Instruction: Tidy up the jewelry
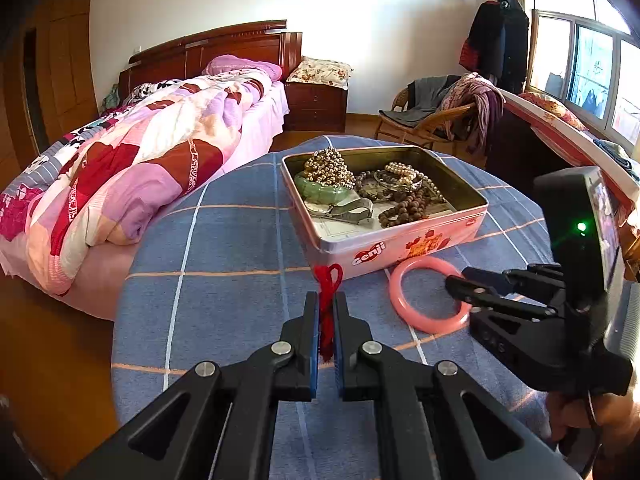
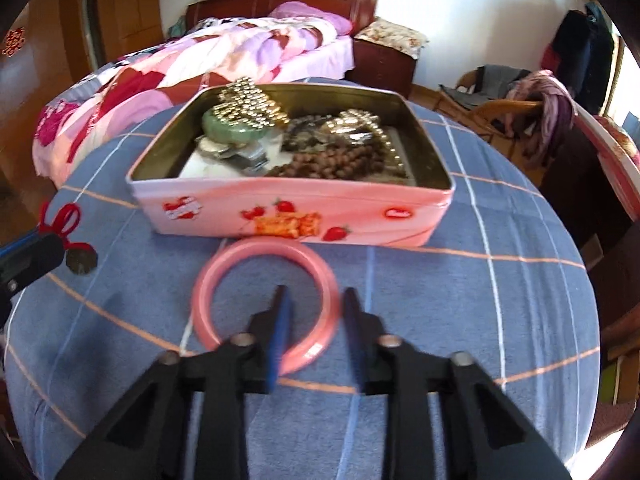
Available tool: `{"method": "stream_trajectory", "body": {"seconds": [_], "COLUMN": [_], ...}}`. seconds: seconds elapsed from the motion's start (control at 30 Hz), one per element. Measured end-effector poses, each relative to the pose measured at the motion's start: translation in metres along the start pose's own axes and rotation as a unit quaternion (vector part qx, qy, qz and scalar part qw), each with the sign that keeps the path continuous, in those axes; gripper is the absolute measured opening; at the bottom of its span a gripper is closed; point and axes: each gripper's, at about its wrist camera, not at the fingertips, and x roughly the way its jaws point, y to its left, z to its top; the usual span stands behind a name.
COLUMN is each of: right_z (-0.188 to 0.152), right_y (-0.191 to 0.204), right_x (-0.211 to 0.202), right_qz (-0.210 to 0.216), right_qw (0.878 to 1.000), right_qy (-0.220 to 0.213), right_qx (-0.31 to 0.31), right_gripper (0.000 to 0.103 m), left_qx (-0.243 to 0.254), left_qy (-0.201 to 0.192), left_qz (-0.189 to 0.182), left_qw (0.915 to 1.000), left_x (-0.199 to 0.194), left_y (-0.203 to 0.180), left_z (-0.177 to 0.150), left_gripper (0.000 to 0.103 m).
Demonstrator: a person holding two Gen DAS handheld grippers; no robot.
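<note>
A pink tin box [image 1: 404, 240] [image 2: 296, 208] holds bead strings, a green bangle [image 1: 320, 192] and a watch. My left gripper [image 1: 327, 300] is shut on a red cord [image 1: 329, 280]; in the right wrist view the red cord [image 2: 66, 216] carries a dark pendant [image 2: 81, 259]. A pink bangle [image 1: 430, 296] [image 2: 266, 304] lies on the blue checked cloth in front of the box. My right gripper [image 2: 314, 300] [image 1: 460, 280] is open, its fingers astride the bangle's right rim, one inside the ring.
The round table [image 1: 220, 300] has a blue checked cloth. A bed with a pink quilt [image 1: 140, 160] stands at the left. A wicker chair with clothes [image 1: 440, 112] and a desk [image 1: 560, 136] stand at the right.
</note>
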Motion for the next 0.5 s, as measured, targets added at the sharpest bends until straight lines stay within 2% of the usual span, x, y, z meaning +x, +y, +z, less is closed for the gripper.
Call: {"method": "stream_trajectory", "body": {"seconds": [0.2,0.27,0.37,0.5], "right_z": [-0.008,-0.008,-0.009,-0.008], "right_y": [-0.007,-0.009,-0.005,0.000], "right_x": [-0.008,-0.017,-0.037,-0.059], "right_qz": [0.011,0.011,-0.030,-0.093], "right_qw": [1.000,0.999,0.997,0.986], "right_qy": [-0.006,-0.023,-0.070,-0.134], "right_qx": [0.014,0.020,-0.004,-0.023], "right_gripper": [0.013,0.013,0.013,0.013], "left_qx": [-0.005,-0.005,-0.005,-0.007], "left_qy": [0.000,-0.004,-0.012,-0.026], "left_qz": [0.003,0.005,0.014,0.029], "left_qw": [1.0000,1.0000,0.9998,0.9992], "left_x": [-0.001,-0.003,-0.006,-0.010], "left_y": [0.001,0.002,0.003,0.003], "left_z": [-0.002,-0.002,-0.001,0.002], "left_gripper": [0.005,0.005,0.005,0.005]}}
